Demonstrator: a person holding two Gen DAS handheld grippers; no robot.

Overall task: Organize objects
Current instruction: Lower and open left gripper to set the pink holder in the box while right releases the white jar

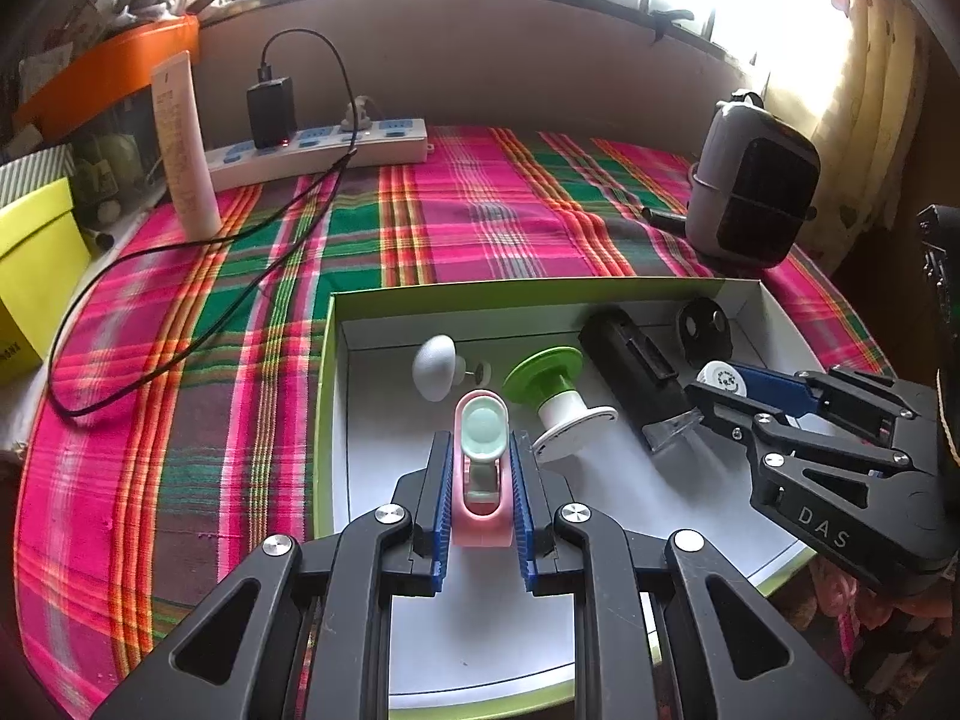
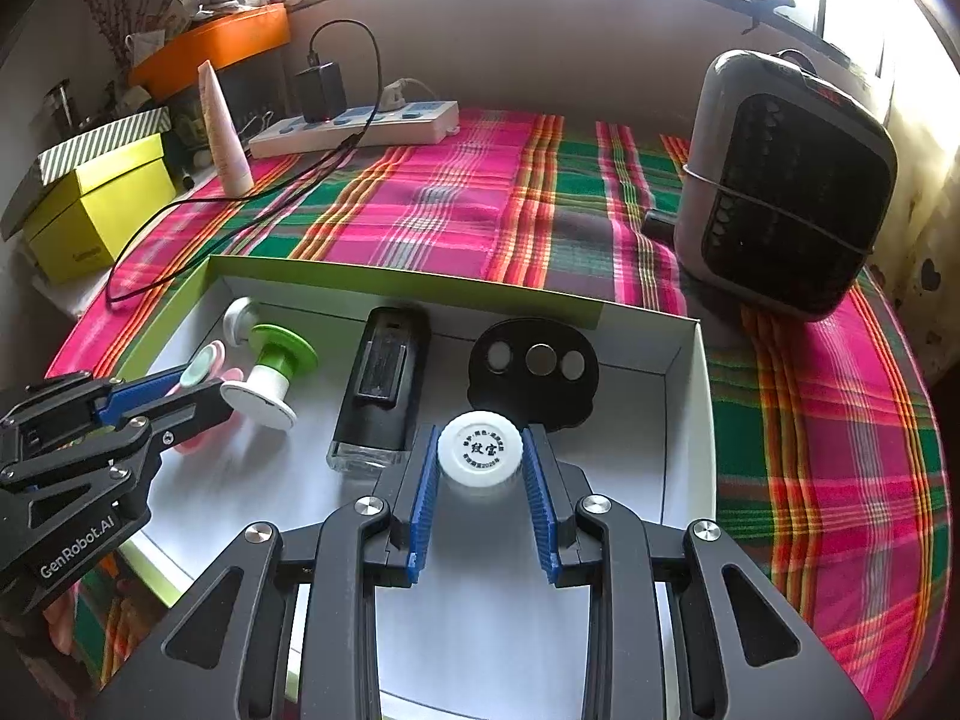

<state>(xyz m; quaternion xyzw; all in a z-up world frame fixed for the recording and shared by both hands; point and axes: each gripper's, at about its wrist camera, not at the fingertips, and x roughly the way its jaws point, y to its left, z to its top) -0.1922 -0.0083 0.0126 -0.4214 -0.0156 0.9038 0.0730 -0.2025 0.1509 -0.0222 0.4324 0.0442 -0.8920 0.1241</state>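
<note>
Blue pads of the left tool (image 1: 480,468) press both sides of a pink clip (image 1: 480,480) with a pale green disc on top, inside a shallow white tray (image 1: 336,396) with green edges. Beside it, the right tool (image 2: 480,462) is clamped on a white cap (image 2: 480,449) printed with dark characters, in the same tray. Further in lie a green spool (image 1: 549,387), a grey knob (image 1: 437,366), a black block (image 2: 384,378) and a black disc (image 2: 534,369) with three holes. Under the tray is a plaid cloth (image 1: 420,210) covering the worktop, with a heater (image 2: 786,180), a power strip (image 1: 318,150) and a tube (image 1: 183,144) behind.
</note>
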